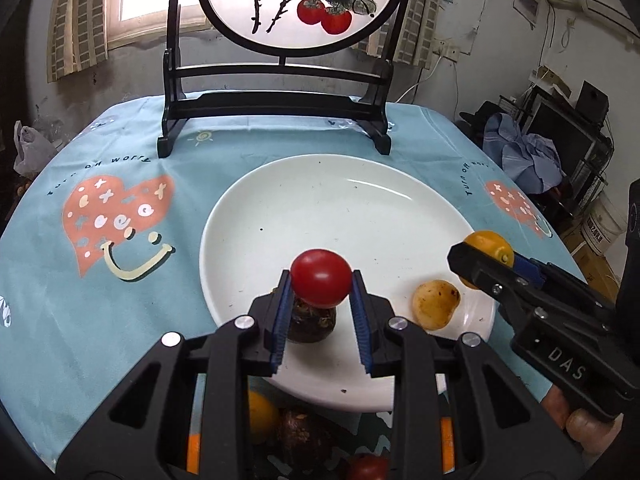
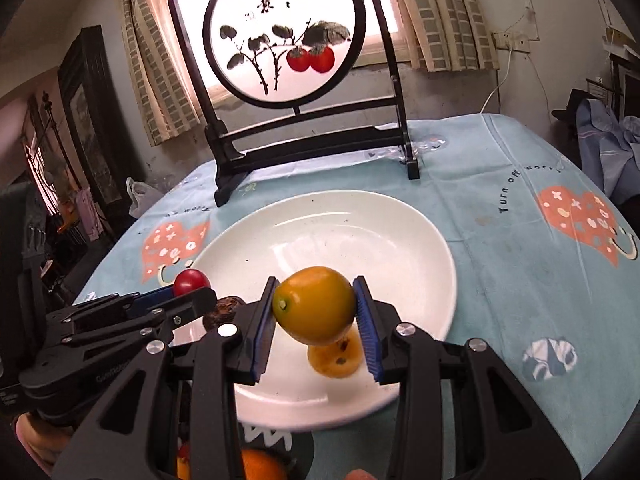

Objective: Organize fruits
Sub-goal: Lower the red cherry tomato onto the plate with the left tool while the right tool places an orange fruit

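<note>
A blue patterned cloth (image 1: 132, 272) covers the counter, bearing a white plate (image 1: 360, 200). Above the plate's near side, the left gripper (image 1: 321, 280) has its jaws pinching a red tomato (image 1: 321, 278). The right gripper (image 2: 316, 306) pinches an orange fruit (image 2: 314, 304) above a spotted yellow fruit (image 1: 436, 303) lying in the plate.

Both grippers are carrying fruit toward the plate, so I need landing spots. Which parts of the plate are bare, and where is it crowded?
The white plate is bare across its middle and the half toward the black stand. Its near edge is crowded: a dark brown fruit sits under the tomato, and a speckled yellow fruit lies near the rim below the orange fruit.
</note>
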A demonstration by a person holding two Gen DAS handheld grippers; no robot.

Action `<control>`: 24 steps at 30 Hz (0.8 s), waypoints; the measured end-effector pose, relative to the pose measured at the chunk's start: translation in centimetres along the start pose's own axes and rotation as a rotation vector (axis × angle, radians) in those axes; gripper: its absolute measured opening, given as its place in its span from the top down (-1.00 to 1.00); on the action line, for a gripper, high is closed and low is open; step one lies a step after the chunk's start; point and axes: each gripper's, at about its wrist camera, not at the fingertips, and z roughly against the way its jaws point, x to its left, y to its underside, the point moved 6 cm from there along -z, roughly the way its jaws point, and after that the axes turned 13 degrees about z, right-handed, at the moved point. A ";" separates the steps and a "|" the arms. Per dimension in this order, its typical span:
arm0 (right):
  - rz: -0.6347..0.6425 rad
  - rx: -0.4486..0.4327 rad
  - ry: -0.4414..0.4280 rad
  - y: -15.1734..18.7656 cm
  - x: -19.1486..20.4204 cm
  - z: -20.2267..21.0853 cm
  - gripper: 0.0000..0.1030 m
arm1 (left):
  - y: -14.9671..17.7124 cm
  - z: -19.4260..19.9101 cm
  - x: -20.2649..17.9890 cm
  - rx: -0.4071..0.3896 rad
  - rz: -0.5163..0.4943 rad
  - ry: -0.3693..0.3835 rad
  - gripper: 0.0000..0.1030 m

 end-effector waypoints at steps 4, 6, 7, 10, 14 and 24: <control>0.029 0.018 -0.001 -0.2 0.5 -1.2 0.24 | -0.1 -0.9 0.1 0.015 -0.001 -0.006 0.42; 0.040 0.018 -0.007 -0.2 0.8 -1.1 0.06 | -0.1 -0.9 0.3 0.017 0.006 -0.014 0.28; 0.043 0.005 -0.002 -0.4 0.8 -0.6 0.04 | -0.2 -0.6 0.3 0.015 0.009 -0.013 0.16; 0.053 -0.036 0.004 -0.9 1.0 1.5 0.03 | -0.7 1.2 0.7 -0.034 0.018 -0.036 -0.40; 0.051 -0.066 -0.020 -0.5 1.8 4.4 0.03 | -0.8 3.8 1.9 -0.075 0.043 -0.078 -0.77; 0.187 0.007 -0.258 3.7 9.0 6.9 0.01 | 2.2 8.0 8.3 -0.087 0.132 -0.187 -0.88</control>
